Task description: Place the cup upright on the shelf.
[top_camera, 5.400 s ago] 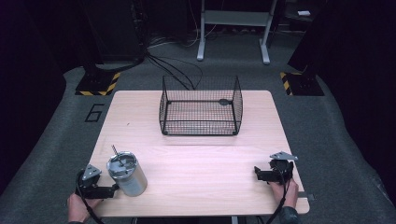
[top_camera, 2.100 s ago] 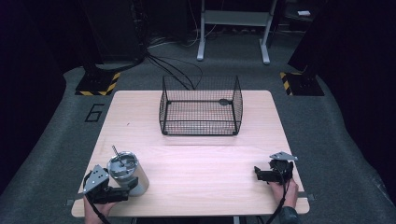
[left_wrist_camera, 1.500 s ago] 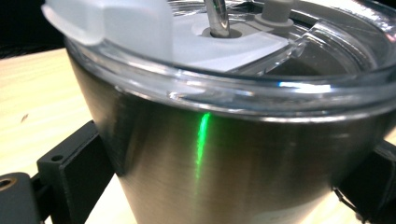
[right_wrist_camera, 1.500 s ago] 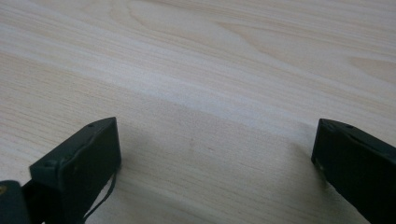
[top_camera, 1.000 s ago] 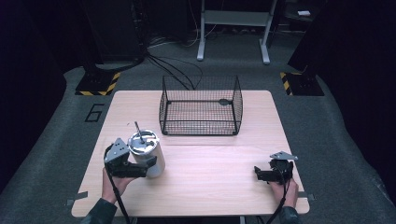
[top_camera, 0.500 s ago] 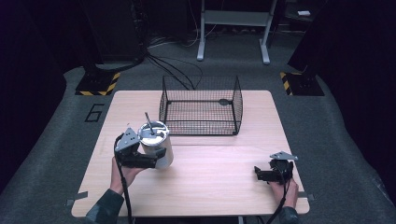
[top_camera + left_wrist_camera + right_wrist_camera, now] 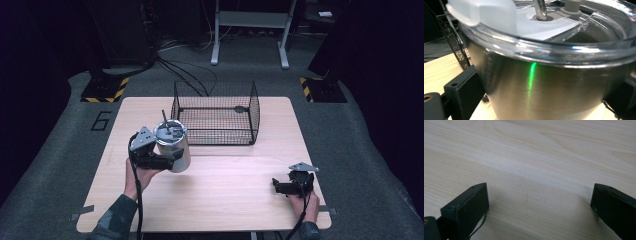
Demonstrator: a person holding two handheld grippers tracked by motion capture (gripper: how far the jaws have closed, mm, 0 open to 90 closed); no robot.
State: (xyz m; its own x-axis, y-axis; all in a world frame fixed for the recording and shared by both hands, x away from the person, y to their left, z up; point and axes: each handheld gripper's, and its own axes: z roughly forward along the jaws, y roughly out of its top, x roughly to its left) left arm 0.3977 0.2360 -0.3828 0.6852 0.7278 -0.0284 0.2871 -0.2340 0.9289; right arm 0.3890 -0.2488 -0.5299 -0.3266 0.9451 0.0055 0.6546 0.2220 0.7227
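L hand (image 7: 141,176) comes in from near-left edge, forearm angled up and fwd, carrying the left gripper (image 7: 167,156) raised off the table (image 7: 235,200). Claw pinches the steel tumbler (image 7: 173,146) across its body, one jaw each side of the wall in the left gripper view, both tight vs. the metal. Tumbler (image 7: 549,85) about upright, slight tilt; clear lid (image 7: 564,27) on, metal straw (image 7: 164,118) poking up through it.

Tumbler sits over the left-centre of the table, just near and left of the wire basket (image 7: 216,113). Its top overlaps the basket's near-left corner in the high view; can't tell if touching. In the left gripper view basket mesh (image 7: 454,42) is close by at left.

R hand (image 7: 303,205) low at near-right corner, right gripper (image 7: 276,186) lying on or just above the wood, pointing left. Claw spread wide, nothing betw. jaws, bare wood grain only.

Room: basket open-topped, at far-centre, its far wall close to the far table edge. Wide bare wood betw. the two grippers and along the near edge. R gripper close to the right and near edges. Well apart from tumbler.
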